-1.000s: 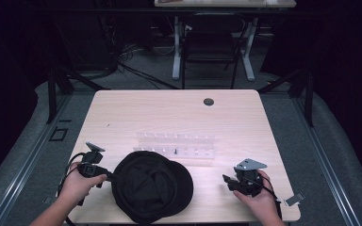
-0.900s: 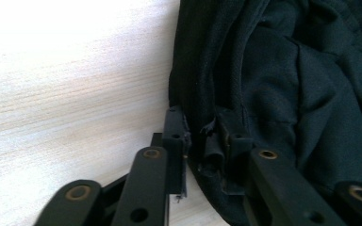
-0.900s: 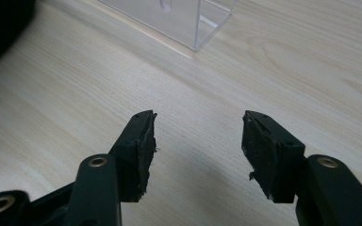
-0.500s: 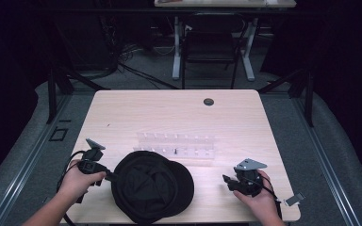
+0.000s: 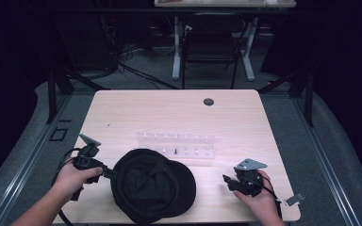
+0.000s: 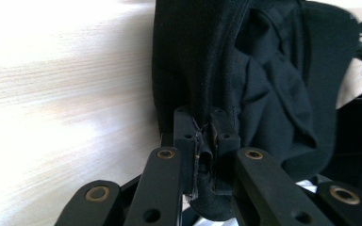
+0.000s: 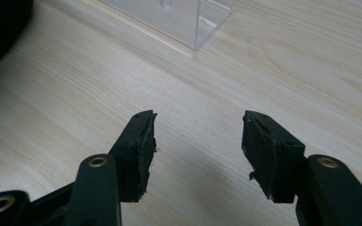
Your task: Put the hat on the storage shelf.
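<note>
Here, the left gripper [image 5: 107,173] is clamping the black cap [image 5: 151,184] by its edge: in the left gripper view its 2 jaws are pressed nearly together with a fold of the cap's seamed rim [image 6: 206,113] pinched between them. The cap is lying on the wooden table [image 5: 169,113], stretching away from the left gripper toward the right one, and just in front of the clear plastic rack [image 5: 176,145]. The right gripper [image 7: 198,150] is sitting with its jaws wide apart, holding nothing, over bare table, the rack's corner [image 7: 202,23] ahead of it. The cloth is creasing and sagging, so it is probably light, soft and floppy, unlikely to slip or break. Judged best hold: the thicker seamed rim, or the stiffer-looking brim [image 5: 185,181] nearer the right gripper.
</note>
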Motion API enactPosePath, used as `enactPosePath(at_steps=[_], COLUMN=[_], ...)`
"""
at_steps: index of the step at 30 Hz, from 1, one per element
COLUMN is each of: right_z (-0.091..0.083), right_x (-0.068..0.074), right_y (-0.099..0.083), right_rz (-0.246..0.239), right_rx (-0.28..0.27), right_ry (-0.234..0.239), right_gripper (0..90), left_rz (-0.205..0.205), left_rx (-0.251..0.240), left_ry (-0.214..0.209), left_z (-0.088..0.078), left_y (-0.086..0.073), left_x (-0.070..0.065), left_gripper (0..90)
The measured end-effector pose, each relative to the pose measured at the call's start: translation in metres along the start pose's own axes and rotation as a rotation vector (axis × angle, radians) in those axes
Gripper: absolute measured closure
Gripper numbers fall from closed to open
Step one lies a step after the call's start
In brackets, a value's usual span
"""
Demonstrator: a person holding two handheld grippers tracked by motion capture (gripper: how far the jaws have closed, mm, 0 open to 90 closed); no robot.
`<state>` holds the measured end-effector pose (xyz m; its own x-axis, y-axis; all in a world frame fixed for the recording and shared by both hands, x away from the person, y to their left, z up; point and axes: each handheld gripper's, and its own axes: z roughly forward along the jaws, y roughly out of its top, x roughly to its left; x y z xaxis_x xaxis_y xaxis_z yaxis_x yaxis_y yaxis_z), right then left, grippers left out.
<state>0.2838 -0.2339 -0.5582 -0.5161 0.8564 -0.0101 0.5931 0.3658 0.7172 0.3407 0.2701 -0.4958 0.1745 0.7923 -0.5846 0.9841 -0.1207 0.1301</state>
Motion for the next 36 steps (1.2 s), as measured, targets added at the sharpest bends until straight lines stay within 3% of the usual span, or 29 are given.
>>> enactPosePath(at_steps=[10,31,36], right_z=[0.000,0.000,0.000], right_x=[0.000,-0.001,-0.001], right_y=[0.000,0.000,0.000], right_rz=[-0.004,-0.001,-0.003], right_rx=[0.008,0.003,0.006], right_ry=[0.000,-0.007,0.001], right_gripper=[44.5,44.5,44.5], left_rz=[-0.005,0.007,0.000], left_rx=[-0.004,-0.018,-0.029], left_ry=[-0.018,0.070,0.073], left_z=[-0.009,-0.036,-0.045], left_y=[0.000,0.003,0.004], left_x=[-0.009,-0.028,-0.036], left_gripper=[84.5,84.7,84.6])
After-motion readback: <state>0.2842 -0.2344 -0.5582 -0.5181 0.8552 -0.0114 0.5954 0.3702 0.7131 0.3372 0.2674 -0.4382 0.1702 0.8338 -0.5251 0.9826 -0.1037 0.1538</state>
